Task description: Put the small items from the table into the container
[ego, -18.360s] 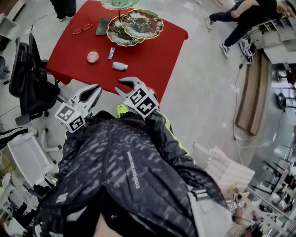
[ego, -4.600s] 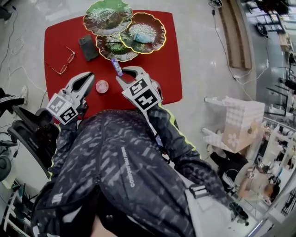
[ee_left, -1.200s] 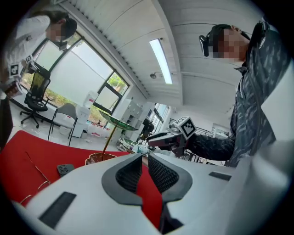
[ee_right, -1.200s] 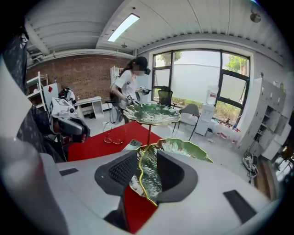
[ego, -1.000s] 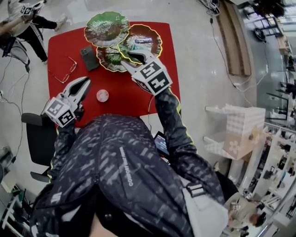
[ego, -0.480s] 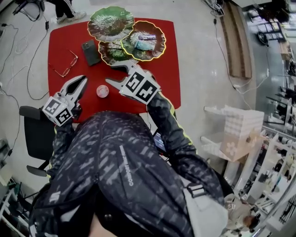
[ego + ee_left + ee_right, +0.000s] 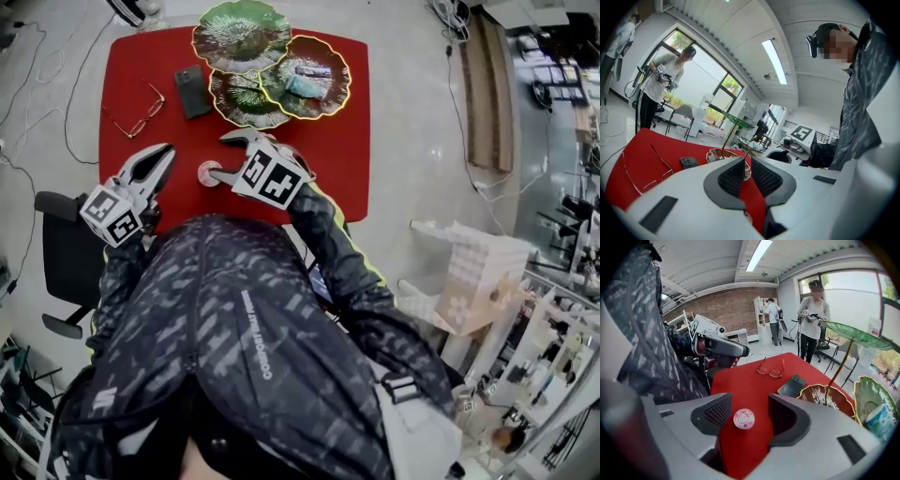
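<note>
Right gripper view: right gripper (image 7: 749, 404) tilted down over red table (image 7: 740, 451); jaws apart & opening, pink round tin (image 7: 744, 418) on the table btwn them, nearer the pad at frame left, neither pad touching it.
Tin: lies flat, lid up w/ small print on top; in head view it sits toward the table's near edge, just beside the right gripper's lower jaw tip.
Left gripper view: left gripper (image 7: 742, 161) jaws drawn all but together, only a sliver of red table showing btwn pads, nothing held.
Left gripper, head view: over the table's near-left part, apart from the tin, tips aimed toward the dishes.
Container: tiered leaf-shaped dishes at table's far side: green dish (image 7: 242, 21) on top, brown dish (image 7: 234, 98) below it, yellow-rimmed dish (image 7: 335, 89) to the right, rims overlapping.
In yellow-rimmed dish: bluish packet (image 7: 304, 87) & small dark stick (image 7: 314, 71), side by side.
Also on table: phone (image 7: 192, 91) just left of the dishes, glasses (image 7: 141, 120) further left, both well apart from the tin.
Around: office chair (image 7: 67, 258) left of the table; wearer's dark patterned jacket (image 7: 244, 347) fills lower head view; other people stand by the windows in both gripper views.
</note>
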Motion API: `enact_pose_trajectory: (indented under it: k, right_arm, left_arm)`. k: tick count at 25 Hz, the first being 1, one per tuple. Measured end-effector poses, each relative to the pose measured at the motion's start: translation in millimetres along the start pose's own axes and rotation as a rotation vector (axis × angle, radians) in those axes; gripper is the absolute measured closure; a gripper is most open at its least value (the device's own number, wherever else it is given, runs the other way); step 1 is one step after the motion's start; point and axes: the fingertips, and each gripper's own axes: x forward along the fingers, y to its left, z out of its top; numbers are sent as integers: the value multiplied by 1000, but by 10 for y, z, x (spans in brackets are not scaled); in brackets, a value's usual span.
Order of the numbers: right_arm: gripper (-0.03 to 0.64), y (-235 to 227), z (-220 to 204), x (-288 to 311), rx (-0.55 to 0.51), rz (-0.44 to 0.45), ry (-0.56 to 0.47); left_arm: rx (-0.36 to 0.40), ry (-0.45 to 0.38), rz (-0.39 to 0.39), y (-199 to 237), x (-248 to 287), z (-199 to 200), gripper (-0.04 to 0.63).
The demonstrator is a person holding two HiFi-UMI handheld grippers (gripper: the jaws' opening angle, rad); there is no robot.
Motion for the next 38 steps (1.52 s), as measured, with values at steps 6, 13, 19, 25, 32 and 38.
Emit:
enact_pose_trajectory:
  k: [6, 13, 19, 25, 32, 38]
  right_arm:
    - [331, 109, -328, 389, -28, 42, 79]
    - [319, 223, -642, 741, -38, 90, 162]
    - [316, 260, -851, 1000, -35, 92, 206]
    - [310, 176, -978, 1187, -65, 60, 254]
    - [310, 172, -1112, 1382, -81, 56, 315]
    - [308, 164, -1119, 1401, -62, 69, 299]
  left_arm:
    - [-13, 5, 12, 26, -21, -66, 566]
    - [-29, 4, 24, 53, -44, -132, 566]
    - [-39, -2, 41, 96, -108, -164, 566]
    - [-54, -5, 50, 131, -125, -210, 566]
    - [-66, -1, 47, 150, -122, -254, 566]
    - [-73, -5, 45, 200, -105, -252, 566]
